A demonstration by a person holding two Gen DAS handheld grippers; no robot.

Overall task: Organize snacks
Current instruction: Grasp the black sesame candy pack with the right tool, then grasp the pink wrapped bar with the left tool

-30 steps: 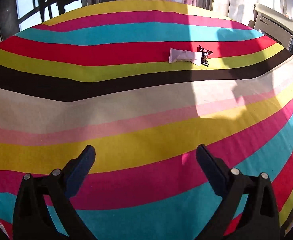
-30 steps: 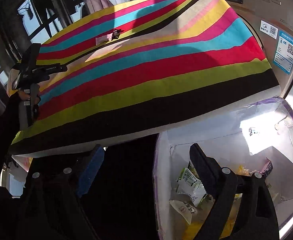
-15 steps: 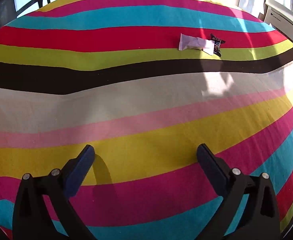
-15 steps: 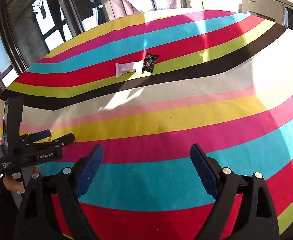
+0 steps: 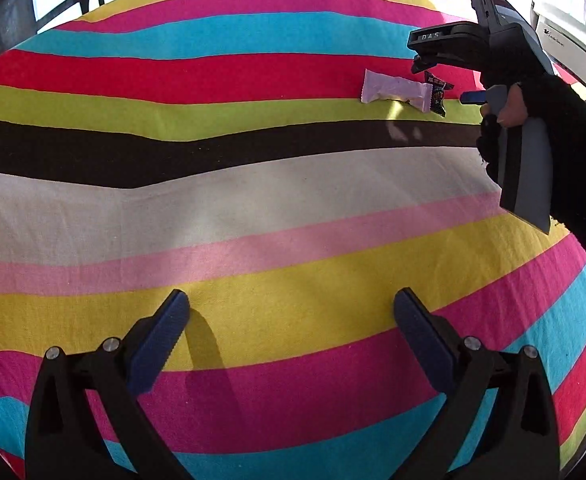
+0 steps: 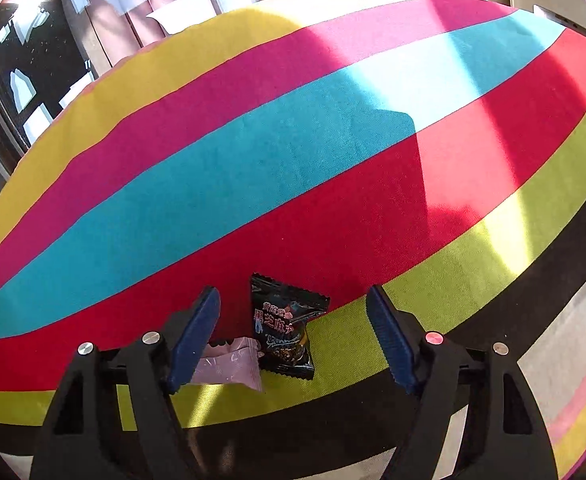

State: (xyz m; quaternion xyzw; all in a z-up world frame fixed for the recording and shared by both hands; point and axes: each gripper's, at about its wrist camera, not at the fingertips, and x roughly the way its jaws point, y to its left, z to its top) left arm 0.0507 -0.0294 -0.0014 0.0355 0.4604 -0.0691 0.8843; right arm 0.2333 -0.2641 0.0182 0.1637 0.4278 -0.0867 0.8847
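— Right wrist view: where does the black snack packet (image 6: 285,330) lie from your right tongs (image 6: 293,334)?

— Low in the frame, between the spread fingers, nearer the left one. Its long axis runs roughly along the fingers. The pink packet (image 6: 229,368) sits just beside it, partly behind the left finger (image 6: 191,336).

— Holding anything?

— No, your right tongs are wide apart and empty, and I can't tell if they touch the pink packet.

— And the other?

— Your left tongs (image 5: 291,344) are spread and empty at the bottom of the left wrist view, with both packets well apart at the upper right of the striped tabletop (image 5: 213,208).
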